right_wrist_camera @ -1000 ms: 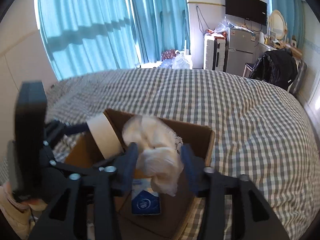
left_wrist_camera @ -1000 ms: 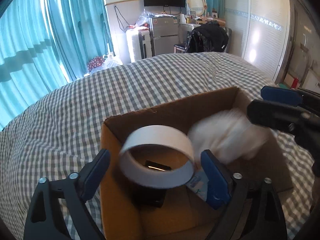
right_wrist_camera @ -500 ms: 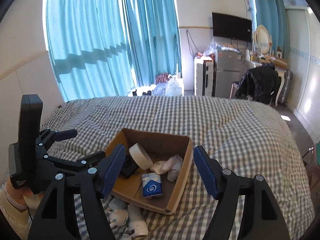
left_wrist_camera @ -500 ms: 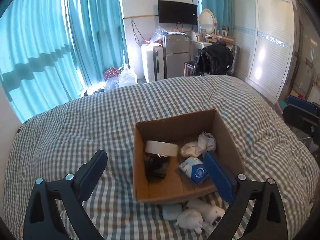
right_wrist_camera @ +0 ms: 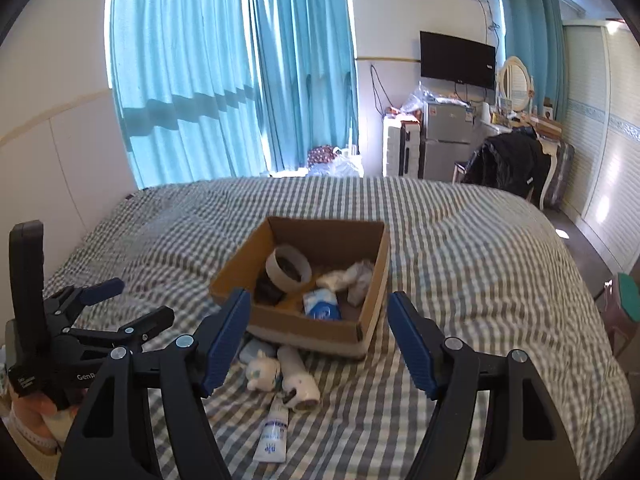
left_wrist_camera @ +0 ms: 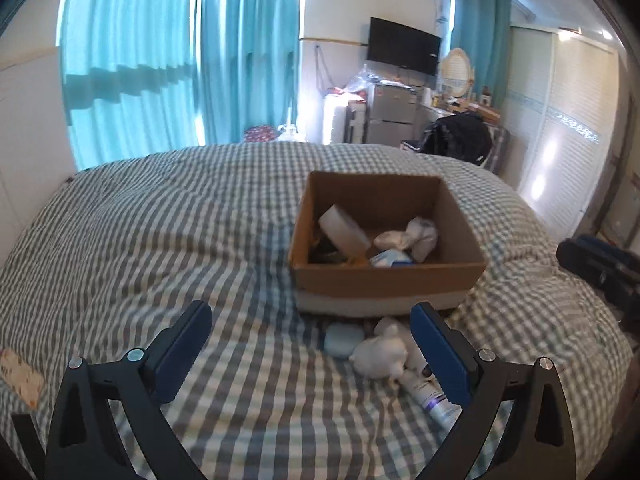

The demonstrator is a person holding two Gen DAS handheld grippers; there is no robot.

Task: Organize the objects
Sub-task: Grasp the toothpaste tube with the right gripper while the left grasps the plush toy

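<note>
A cardboard box (left_wrist_camera: 384,280) (right_wrist_camera: 368,328) sits on the checked bed. It holds a tape roll (left_wrist_camera: 344,228) (right_wrist_camera: 288,268), a white cloth (left_wrist_camera: 412,236) (right_wrist_camera: 348,278), a blue tissue pack (right_wrist_camera: 322,306) and a dark item. In front of the box lie a pale blue case (left_wrist_camera: 343,339), a white plush toy (left_wrist_camera: 380,354) (right_wrist_camera: 262,370) and a white tube (left_wrist_camera: 434,398) (right_wrist_camera: 274,436). My left gripper (left_wrist_camera: 312,356) is open and empty, back from the box. My right gripper (right_wrist_camera: 320,338) is open and empty above the loose items.
The checked bed cover (left_wrist_camera: 160,240) spreads wide to the left. Teal curtains (right_wrist_camera: 224,72), a fridge (right_wrist_camera: 444,140), a TV and a chair with a black jacket (right_wrist_camera: 508,164) stand beyond the bed. The left gripper also shows in the right wrist view (right_wrist_camera: 120,300).
Both grippers let go of the tape roll and the white cloth into the box, then pulled back and up. The box now looks smaller and farther away.
</note>
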